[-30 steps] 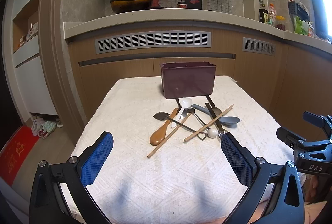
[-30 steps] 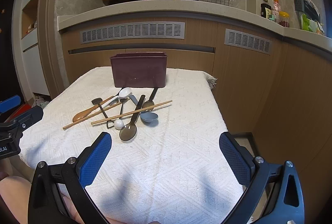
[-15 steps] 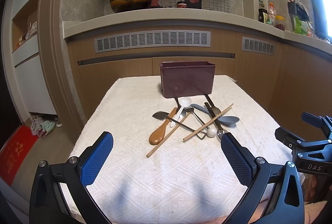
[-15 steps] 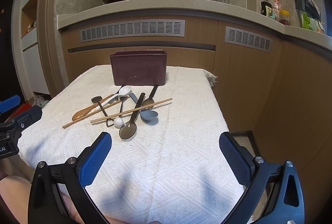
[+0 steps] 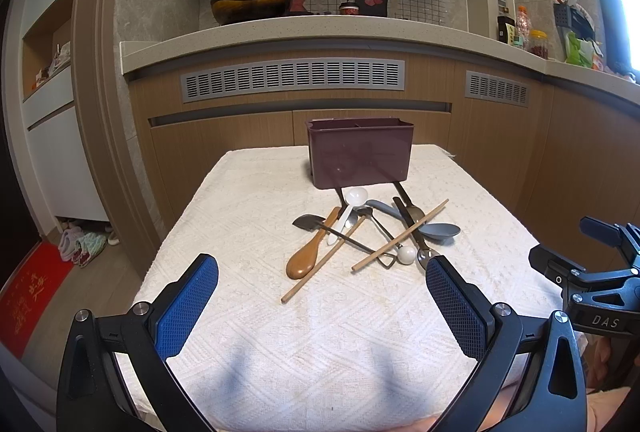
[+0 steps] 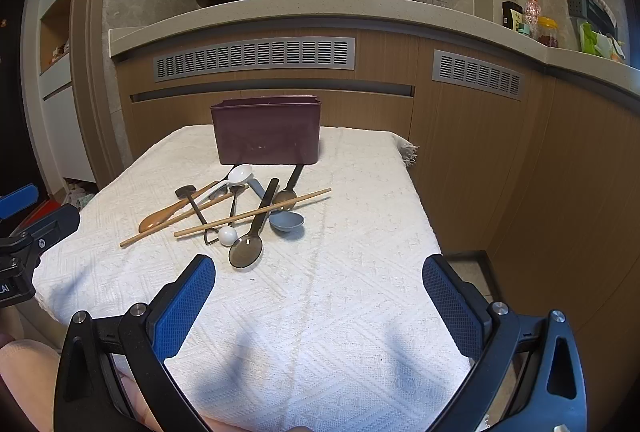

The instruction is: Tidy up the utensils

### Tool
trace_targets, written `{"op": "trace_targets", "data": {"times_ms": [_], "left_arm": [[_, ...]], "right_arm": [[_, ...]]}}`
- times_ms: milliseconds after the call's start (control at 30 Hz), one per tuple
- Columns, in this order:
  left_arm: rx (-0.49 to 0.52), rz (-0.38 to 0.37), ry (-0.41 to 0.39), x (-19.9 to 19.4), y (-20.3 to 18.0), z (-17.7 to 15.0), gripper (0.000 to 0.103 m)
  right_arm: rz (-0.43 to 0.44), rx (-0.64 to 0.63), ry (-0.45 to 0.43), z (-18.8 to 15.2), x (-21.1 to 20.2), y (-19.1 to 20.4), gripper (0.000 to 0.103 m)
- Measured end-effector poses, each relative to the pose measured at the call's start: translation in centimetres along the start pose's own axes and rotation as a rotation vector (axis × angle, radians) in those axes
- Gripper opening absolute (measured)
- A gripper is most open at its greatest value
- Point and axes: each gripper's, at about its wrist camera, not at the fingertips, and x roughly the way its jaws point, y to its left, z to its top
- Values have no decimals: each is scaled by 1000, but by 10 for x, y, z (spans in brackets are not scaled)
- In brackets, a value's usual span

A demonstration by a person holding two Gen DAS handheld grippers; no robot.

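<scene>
Left gripper (image 5: pixel 322 306) and right gripper (image 6: pixel 318 306), jaws spread, empty, at frame bottom; tangled utensils (image 5: pixel 368 232) mid-frame await sorting into maroon caddy (image 5: pixel 360 152) behind.

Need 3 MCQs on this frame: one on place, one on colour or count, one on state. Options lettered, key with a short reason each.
1. Where does the maroon holder stand relative to the utensil pile?
A. Behind it, toward the counter
B. Nearer the grippers than the pile
C. Off the cloth

2. How many chopsticks lie in the pile?
A. One
B. Two
C. Four

3. What state are the left gripper and the right gripper in?
A. Both shut on a spoon
B. Left shut, right open
C. Both open, holding nothing

Key: 1 A, the holder sits past the pile on the white cloth. 2 B, one chopstick and a second cross the spoons. 3 C, blue pads stand wide apart with only cloth between.
</scene>
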Motion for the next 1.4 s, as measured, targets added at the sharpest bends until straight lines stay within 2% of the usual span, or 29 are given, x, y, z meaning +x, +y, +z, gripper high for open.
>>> {"op": "trace_targets", "data": {"times_ms": [1133,1400], "left_arm": [[-2,-12,12,3,0,-1,103],[-13,-74,62,29,10,16,103]], "right_arm": [[-1,-2,8,-2,3,-1,103],[-36,-33,10,10,13,-4,103]]}}
